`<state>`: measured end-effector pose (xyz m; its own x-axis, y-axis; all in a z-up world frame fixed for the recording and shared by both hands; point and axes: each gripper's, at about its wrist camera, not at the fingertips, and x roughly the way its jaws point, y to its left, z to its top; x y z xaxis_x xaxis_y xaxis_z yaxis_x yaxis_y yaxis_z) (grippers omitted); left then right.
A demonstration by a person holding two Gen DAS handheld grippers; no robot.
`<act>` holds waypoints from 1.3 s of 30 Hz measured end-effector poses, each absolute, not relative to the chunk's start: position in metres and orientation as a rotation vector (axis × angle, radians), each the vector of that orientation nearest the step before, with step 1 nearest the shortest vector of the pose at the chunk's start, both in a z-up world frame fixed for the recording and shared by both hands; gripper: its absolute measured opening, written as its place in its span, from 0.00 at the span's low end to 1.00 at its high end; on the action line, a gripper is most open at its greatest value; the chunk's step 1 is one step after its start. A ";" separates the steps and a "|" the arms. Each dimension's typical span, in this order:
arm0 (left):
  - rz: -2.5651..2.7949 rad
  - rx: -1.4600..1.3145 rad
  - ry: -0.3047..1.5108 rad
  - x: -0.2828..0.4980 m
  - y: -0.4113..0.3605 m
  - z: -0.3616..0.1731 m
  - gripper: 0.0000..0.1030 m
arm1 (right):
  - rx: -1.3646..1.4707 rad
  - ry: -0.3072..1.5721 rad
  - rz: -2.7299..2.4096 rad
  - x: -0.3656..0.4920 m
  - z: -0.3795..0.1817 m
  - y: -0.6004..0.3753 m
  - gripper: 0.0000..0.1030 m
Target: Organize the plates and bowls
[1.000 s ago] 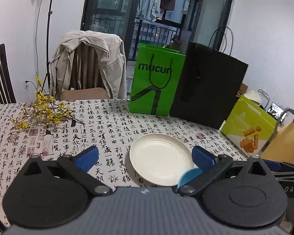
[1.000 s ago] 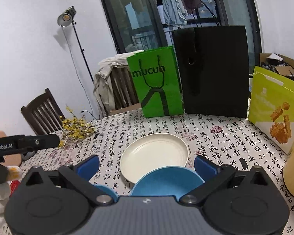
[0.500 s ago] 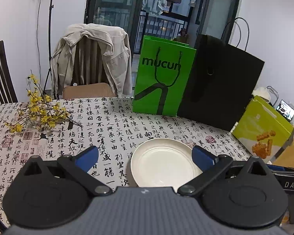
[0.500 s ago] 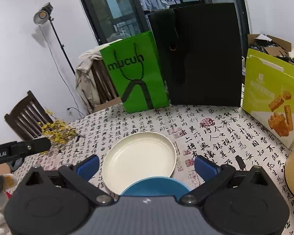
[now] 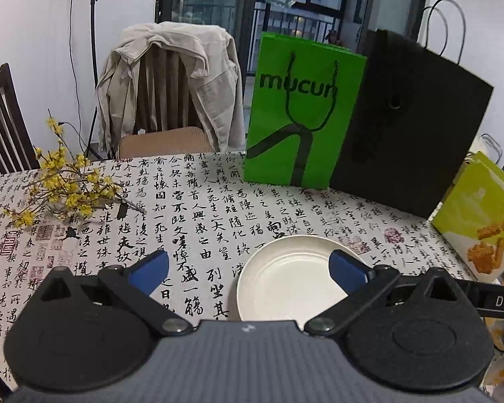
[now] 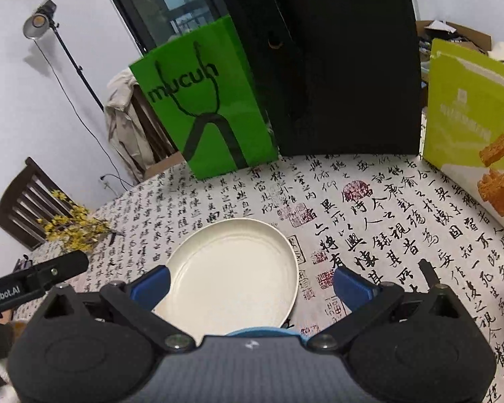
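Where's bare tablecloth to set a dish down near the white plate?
Free: the stretch left of the white plate, bounded by the yellow flower sprig and the green bag; also right of the plate toward the snack box. Crowded: the back edge, with the green bag, black bag and snack box side by side.

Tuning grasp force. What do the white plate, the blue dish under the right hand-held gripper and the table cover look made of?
White plate: likely glazed ceramic or melamine; smooth off-white with a soft sheen and a raised rim.
Blue dish: only a sliver of rim shows; matte blue, material unclear.
Table cover: probably printed fabric or vinyl; it lies flat with calligraphy print and little glare.
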<state>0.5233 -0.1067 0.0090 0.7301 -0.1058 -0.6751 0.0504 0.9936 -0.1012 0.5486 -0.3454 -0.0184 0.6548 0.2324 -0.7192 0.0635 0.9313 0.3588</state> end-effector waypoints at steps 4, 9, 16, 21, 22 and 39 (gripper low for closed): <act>-0.076 -0.084 0.782 0.538 -0.110 -0.002 1.00 | 0.378 0.887 0.079 0.565 -0.031 -0.344 1.00; -0.063 -0.097 0.811 0.553 -0.112 -0.014 1.00 | 0.401 0.923 0.064 0.584 -0.047 -0.345 1.00; -0.066 -0.110 0.878 0.575 -0.113 -0.035 1.00 | 0.385 0.973 0.039 0.605 -0.067 -0.341 1.00; -0.041 -0.138 0.927 0.589 -0.110 -0.054 1.00 | 0.402 1.010 0.039 0.619 -0.081 -0.343 1.00; -0.034 -0.136 0.938 0.592 -0.109 -0.059 1.00 | 0.390 1.017 0.029 0.622 -0.084 -0.342 0.99; -0.005 -0.101 1.054 0.613 -0.111 -0.101 0.99 | 0.325 1.124 0.006 0.648 -0.113 -0.336 0.62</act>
